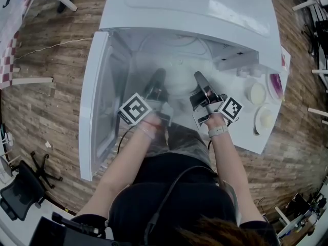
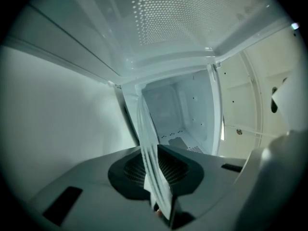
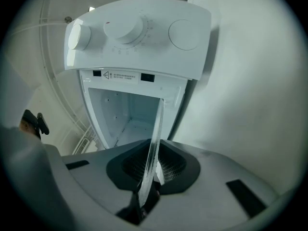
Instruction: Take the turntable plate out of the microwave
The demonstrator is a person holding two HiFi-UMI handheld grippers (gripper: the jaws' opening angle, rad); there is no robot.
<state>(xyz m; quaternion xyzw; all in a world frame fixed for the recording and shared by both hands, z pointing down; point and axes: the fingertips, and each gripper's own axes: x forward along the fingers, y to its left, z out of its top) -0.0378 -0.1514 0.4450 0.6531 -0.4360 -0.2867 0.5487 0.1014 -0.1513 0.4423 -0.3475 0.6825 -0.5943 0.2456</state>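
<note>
Head view shows the open microwave (image 1: pixel 205 9) on the white bench (image 1: pixel 241 132), its door (image 1: pixel 100 101) swung out to the left. The glass turntable plate (image 1: pixel 179 80) is held at the mouth of the cavity between the two tools. The left gripper (image 1: pixel 158 81) has its jaws pinching the plate's left rim, and the left gripper view shows the glass edge right between the ribbed pads. The right gripper (image 1: pixel 201 83) pinches the opposite rim the same way, with the control knobs (image 3: pixel 127 30) just beyond. From above the plate is only a pale haze, so I cannot say for certain whether its far rim has cleared the cavity.

The step in hand looks to be the withdrawal. To do it well, both hands should draw back toward the body at one pace, with the plate level so neither pinch twists on the slick glass. The left hand needs to stay off the door and the right clear of the control panel. Glass slides rather than gives, so a lopsided pull could lever it out of one pair of jaws.
</note>
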